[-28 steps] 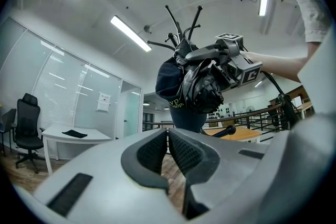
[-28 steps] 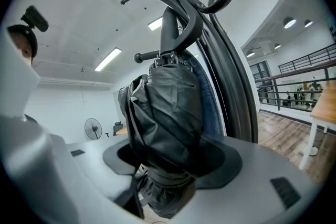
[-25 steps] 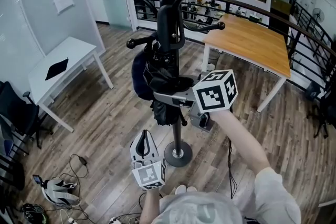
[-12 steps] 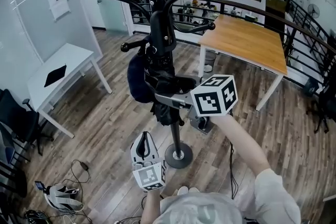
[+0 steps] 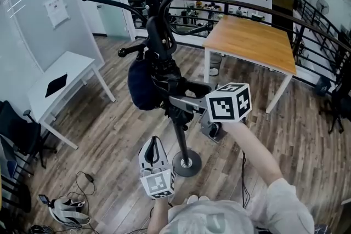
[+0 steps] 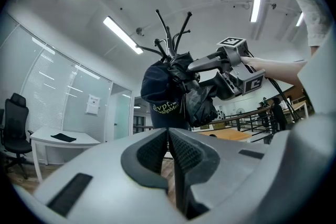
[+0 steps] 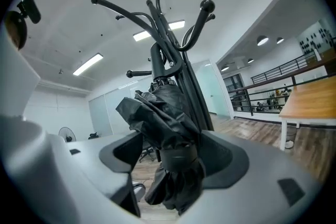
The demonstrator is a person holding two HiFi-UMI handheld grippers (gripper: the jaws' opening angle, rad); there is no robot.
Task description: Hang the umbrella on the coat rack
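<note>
A folded black umbrella hangs against the pole of the black coat rack, beside a dark navy cap. My right gripper reaches level to the umbrella, its jaws on either side of the bundle. In the right gripper view the umbrella hangs between the pads with a gap at the left pad. These jaws have just been opening. My left gripper is low near the rack's base, shut and empty, with its pads pressed together.
The rack's round base stands on the wood floor. A wooden table and a black railing are at the right, a white table at the left. Cables and a device lie at lower left.
The right gripper's jaws have spread wider around the hanging umbrella and the gripper has shifted slightly right. The left gripper has hardly moved.
</note>
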